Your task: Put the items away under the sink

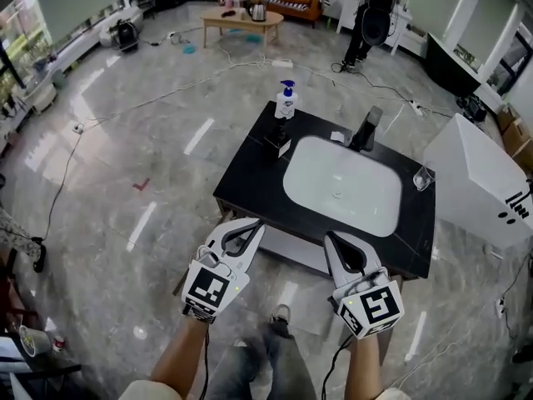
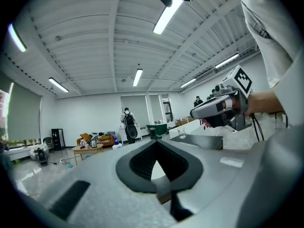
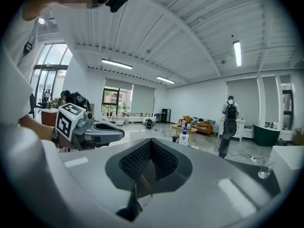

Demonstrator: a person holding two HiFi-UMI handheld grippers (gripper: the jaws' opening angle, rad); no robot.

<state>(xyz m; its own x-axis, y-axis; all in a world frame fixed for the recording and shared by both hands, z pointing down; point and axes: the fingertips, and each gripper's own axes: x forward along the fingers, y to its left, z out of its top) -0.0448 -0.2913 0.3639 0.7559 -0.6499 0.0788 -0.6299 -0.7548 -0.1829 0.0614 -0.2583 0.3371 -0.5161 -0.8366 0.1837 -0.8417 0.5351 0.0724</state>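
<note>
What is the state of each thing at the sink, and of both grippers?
Left gripper: shut, empty.
Right gripper: shut, empty.
Blue-topped white bottle: upright on the black counter.
White basin: empty.
Clear glass: upright at the counter's right edge.

The floor (image 1: 150,140) is glossy and marble-like. The counter (image 1: 250,182) is smooth black, its sink (image 1: 341,186) shiny white, and the bottle (image 1: 286,104) plastic.

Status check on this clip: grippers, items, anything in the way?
Left gripper and right gripper shut, empty. Spray bottle on the counter, not yet stowed. No obstruction seen.
</note>
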